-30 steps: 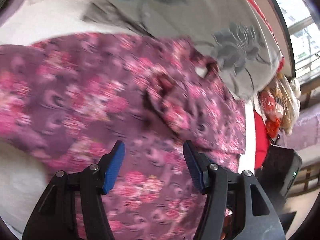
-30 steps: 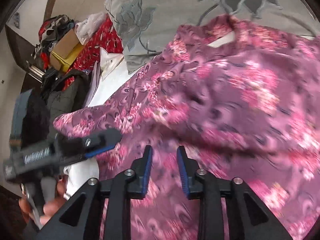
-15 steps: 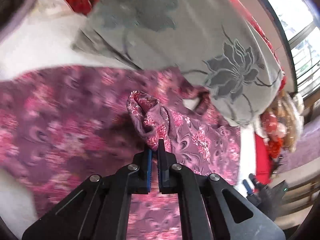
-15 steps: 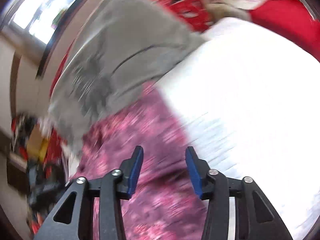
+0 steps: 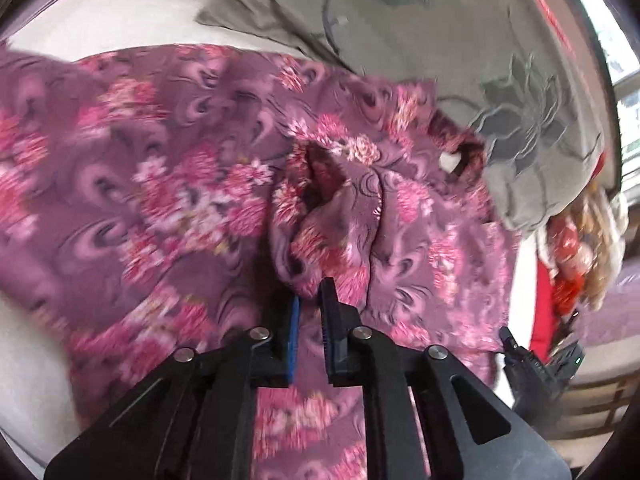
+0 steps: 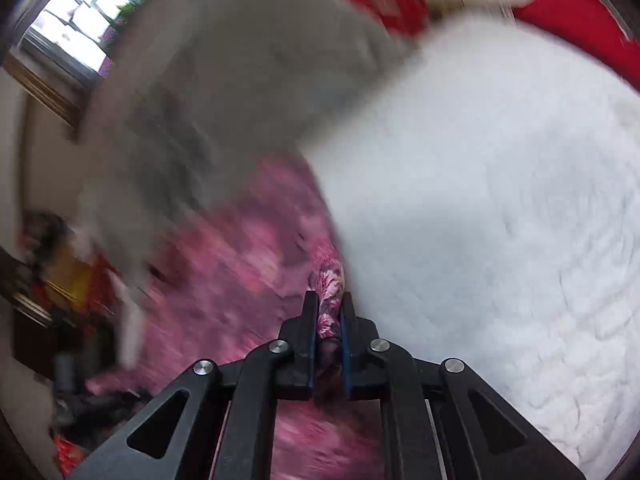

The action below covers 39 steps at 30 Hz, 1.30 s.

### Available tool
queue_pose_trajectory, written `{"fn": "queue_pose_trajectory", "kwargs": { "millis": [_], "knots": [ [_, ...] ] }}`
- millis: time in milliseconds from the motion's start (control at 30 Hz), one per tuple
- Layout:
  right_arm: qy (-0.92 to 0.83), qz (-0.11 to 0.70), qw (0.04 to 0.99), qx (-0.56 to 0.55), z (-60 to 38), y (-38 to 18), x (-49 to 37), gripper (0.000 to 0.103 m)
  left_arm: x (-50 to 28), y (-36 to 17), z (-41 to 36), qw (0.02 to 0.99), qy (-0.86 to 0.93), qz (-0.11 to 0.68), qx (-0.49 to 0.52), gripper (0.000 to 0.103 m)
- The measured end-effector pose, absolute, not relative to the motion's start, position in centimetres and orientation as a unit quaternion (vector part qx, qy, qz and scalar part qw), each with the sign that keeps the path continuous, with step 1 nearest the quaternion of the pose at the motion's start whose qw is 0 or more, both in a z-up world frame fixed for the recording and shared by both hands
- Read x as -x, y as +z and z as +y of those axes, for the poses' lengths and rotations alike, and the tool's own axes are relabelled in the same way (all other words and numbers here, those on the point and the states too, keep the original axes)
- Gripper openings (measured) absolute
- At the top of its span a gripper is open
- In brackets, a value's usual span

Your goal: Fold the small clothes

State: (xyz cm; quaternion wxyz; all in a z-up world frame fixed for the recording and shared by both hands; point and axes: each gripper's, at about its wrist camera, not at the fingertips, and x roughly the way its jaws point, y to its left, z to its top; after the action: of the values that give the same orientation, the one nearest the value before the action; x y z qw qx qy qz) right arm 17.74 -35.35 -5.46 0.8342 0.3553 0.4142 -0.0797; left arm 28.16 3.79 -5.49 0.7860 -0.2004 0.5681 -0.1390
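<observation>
A purple garment with pink flowers (image 5: 168,184) lies spread on a white bed cover. In the left wrist view my left gripper (image 5: 310,304) is shut on a bunched fold of the garment (image 5: 320,232), which stands up just ahead of the jaws. In the right wrist view the garment (image 6: 240,280) is blurred and my right gripper (image 6: 329,308) is shut on its right edge, next to the bare white cover (image 6: 500,200). The right gripper (image 5: 532,364) also shows at the garment's far right in the left wrist view.
A grey pillow with a dark flower print (image 5: 460,60) lies against the garment's far edge, and shows blurred in the right wrist view (image 6: 240,80). Red bedding (image 6: 580,32) lies beyond the white cover. Clutter and bags (image 5: 580,240) sit off the bed's right side.
My left gripper closed on the bunched fold and still holds it. My right gripper swung to the garment's right edge and closed on it; half a second ago it was open.
</observation>
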Motion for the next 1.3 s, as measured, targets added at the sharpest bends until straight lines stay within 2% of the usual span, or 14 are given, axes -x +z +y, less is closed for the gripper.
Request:
{"fn": "queue_pose_trajectory", "kwargs": {
  "millis": [33,100,233,333,400,500,667,700,733,800,900,933,1100,1300],
  "knots": [
    [-0.087,0.403,0.840,-0.353,-35.2,-4.8,-17.4,0.018,-27.6,-4.6,4.4,0.790,-0.147,0.556,0.214,0.009],
    [-0.100,0.364,0.862,-0.339,-34.7,-2.6,-16.5,0.018,-27.0,-3.0,5.1,0.800,-0.161,0.530,0.231,0.009],
    [-0.056,0.350,0.880,-0.316,-31.5,-0.4,-17.7,0.019,-28.1,-2.4,2.9,0.814,-0.155,0.528,0.189,0.028],
    [-0.023,0.375,0.879,-0.293,-28.2,-0.6,-19.4,0.019,-29.6,-5.2,0.7,0.806,-0.126,0.564,0.130,0.028],
    [-0.004,0.397,0.875,-0.277,-25.9,-1.1,-20.2,0.019,-29.9,-5.9,0.8,0.805,-0.126,0.565,0.132,0.028],
    [0.031,0.413,0.870,-0.269,-22.2,-1.8,-21.6,0.019,-29.0,-3.8,2.7,0.802,-0.145,0.558,0.157,0.028],
    [0.089,0.425,0.862,-0.263,-15.5,-2.2,-25.7,0.023,-26.9,3.5,9.6,0.830,-0.168,0.498,0.185,0.030],
    [0.097,0.424,0.862,-0.261,-14.6,-2.4,-26.3,0.027,-26.5,4.9,11.5,0.837,-0.167,0.486,0.190,0.043],
    [0.100,0.426,0.863,-0.251,-13.5,-2.7,-26.9,0.030,-26.3,6.0,13.1,0.842,-0.160,0.478,0.192,0.061],
    [0.090,0.451,0.859,-0.225,-11.5,-4.5,-27.9,0.041,-26.1,8.1,17.4,0.855,-0.136,0.458,0.200,0.064],
    [0.081,0.412,0.888,-0.189,-10.4,-4.8,-27.0,0.041,-27.8,9.3,22.9,0.870,-0.083,0.445,0.195,0.067],
    [0.080,0.400,0.895,-0.179,-10.1,-4.9,-26.6,0.041,-28.3,9.3,25.0,0.871,-0.068,0.447,0.195,0.070],
    [0.072,0.386,0.905,-0.164,-9.6,-4.7,-25.9,0.041,-32.6,5.3,31.8,0.841,0.009,0.488,0.232,0.070],
    [0.073,0.377,0.909,-0.164,-9.6,-5.2,-25.8,0.041,-37.0,-0.7,34.1,0.784,0.035,0.535,0.314,0.070]
  ]
}}
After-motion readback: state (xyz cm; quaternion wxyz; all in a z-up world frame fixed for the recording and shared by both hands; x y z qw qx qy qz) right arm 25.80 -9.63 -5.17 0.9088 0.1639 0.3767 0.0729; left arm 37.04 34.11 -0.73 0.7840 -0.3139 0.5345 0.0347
